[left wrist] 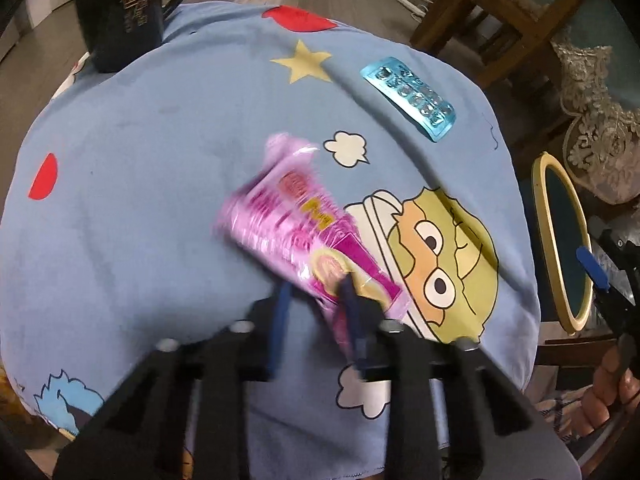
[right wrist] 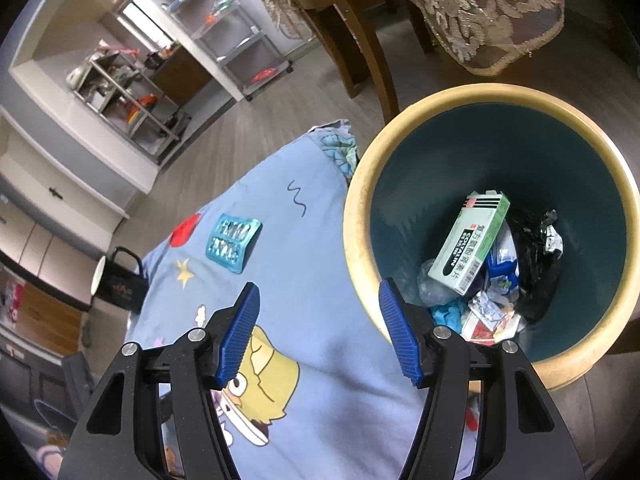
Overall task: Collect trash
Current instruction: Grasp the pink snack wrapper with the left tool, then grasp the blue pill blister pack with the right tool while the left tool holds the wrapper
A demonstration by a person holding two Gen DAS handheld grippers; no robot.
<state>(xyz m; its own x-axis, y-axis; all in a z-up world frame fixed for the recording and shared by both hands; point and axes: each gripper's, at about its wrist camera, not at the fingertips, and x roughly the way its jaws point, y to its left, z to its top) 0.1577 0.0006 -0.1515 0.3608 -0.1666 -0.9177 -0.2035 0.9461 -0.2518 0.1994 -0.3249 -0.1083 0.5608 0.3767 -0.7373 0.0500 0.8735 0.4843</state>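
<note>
Left gripper: we are pinching one end of the crinkly pink plastic wrapper above the blue cartoon cloth.
Right gripper: we are holding it open, empty.
Advice: we are keeping the pinch firm while carrying toward the yellow-rimmed teal bin off the cloth's right edge.

Glossy pink plastic wrapper; clear shiny blue plastic blister pack; soft matt printed cloth; glossy dark mug; ribbed blue gripper pads; printed cardboard box.
</note>
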